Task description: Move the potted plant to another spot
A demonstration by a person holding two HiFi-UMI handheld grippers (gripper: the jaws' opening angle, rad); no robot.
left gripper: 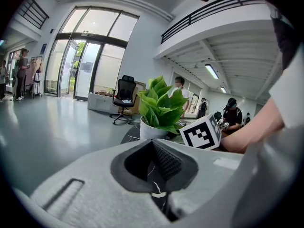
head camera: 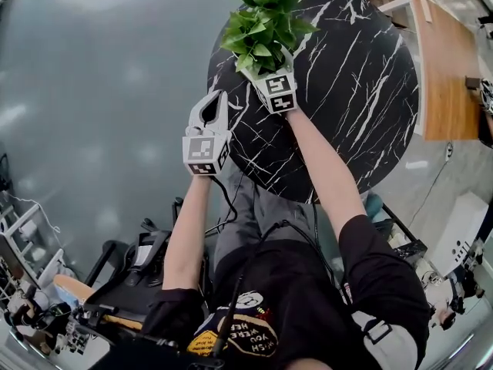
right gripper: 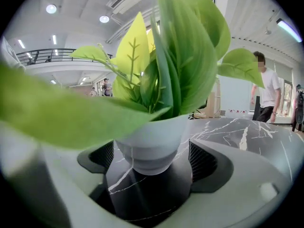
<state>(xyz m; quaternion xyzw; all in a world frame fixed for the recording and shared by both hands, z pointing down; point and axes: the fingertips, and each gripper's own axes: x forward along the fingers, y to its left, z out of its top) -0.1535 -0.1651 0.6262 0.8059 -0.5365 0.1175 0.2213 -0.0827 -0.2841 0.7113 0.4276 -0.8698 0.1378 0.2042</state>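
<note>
Currently the potted plant stands in the left part of the round black marble table, toward its far side. Its white pot appears to rest on the marble, though I cannot confirm contact under the base. The right gripper sits low at pot level, jaws wide apart, with the pot between them. The ribbed pads lie just beside the pot wall on either side with a sliver of gap at each, so nothing is clamped yet. I judge the low position deliberate: the leaves spread over the gripper body and offer no firm hold, whereas the tapered wall below the rim does. The pot is roughly centred between the pads, which should let both meet it together, so that closing neither shoves it sideways nor tips it. I hold the left gripper at the table's left edge, apart from the pot, jaws closed together on nothing, where it is clear of the right arm. Bare marble to the right of the plant offers room for a set-down. The grey floor lies beyond the table edge on the plant's side, so I judge tipping toward that side the main hazard.
</note>
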